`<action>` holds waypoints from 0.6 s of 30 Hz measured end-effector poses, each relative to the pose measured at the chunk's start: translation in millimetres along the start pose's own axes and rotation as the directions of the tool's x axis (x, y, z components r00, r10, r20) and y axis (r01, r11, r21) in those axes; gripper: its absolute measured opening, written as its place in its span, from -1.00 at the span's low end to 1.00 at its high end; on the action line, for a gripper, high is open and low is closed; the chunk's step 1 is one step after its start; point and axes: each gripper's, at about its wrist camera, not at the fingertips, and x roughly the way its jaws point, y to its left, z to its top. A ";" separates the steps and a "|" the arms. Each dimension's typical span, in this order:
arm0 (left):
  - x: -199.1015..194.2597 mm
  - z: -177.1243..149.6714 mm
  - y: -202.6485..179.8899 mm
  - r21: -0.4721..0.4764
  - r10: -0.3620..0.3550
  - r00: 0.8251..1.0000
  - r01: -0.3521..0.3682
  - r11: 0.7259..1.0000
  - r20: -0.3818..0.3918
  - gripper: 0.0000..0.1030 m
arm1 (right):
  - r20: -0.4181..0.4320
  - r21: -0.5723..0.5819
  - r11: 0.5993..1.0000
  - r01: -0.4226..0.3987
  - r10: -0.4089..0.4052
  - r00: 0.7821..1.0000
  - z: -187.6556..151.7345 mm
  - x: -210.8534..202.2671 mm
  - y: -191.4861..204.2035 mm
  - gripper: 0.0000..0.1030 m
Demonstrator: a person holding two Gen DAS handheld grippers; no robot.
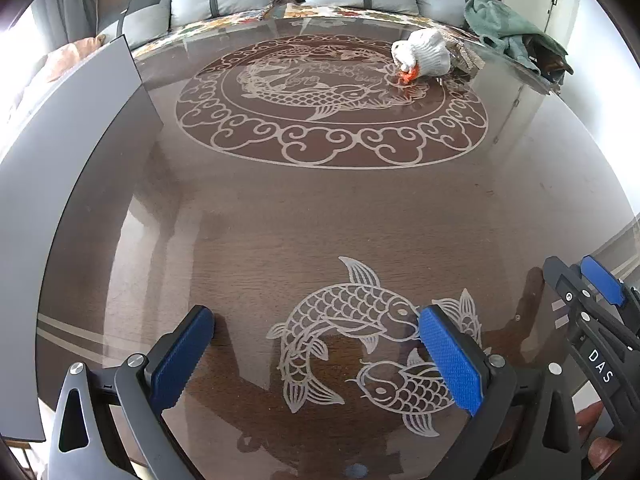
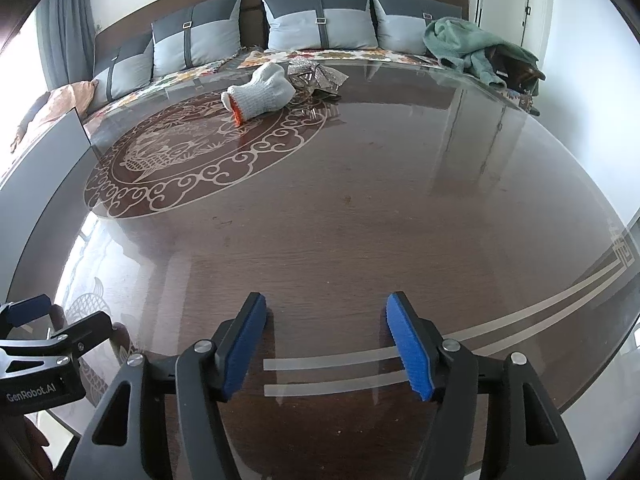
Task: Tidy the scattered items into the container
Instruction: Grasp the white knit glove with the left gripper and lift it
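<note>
Left wrist view: the left tongs (image 1: 316, 356) are seen spread wide and empty above the koi pattern on the glossy table (image 1: 320, 216). A white knitted glove (image 1: 424, 56) with an orange cuff is found at the far edge, beside some crinkled silvery wrappers (image 1: 466, 62). A grey panel (image 1: 72, 168) is seen at the left; whether it belongs to the container cannot be told.

Right wrist view: the right tongs (image 2: 326, 344) are also held released, nothing between them. The glove (image 2: 260, 90) is well apart, so a long reach is judged necessary, and the soft bulk should be pinched, not the cuff. Cushions (image 2: 320, 20) and a green towel (image 2: 476, 48) are noted beyond.
</note>
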 end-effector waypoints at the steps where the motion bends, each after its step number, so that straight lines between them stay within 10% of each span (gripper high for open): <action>1: 1.1 3.0 0.5 0.004 -0.005 1.000 0.005 1.000 -0.012 1.00 | 0.002 0.003 1.000 -0.006 0.006 1.000 -0.1 -0.1 -0.9 0.24; 11: 15.4 98.2 -32.3 0.200 -0.179 0.984 0.179 0.963 -0.019 1.00 | 0.028 -0.016 1.000 -0.013 0.013 1.000 -1.2 0.5 -0.2 0.29; 18: 47.0 214.0 -76.6 0.367 -0.156 0.988 0.146 0.919 -0.002 1.00 | 0.038 -0.026 0.999 -0.022 0.023 0.999 -0.2 2.4 -0.9 0.32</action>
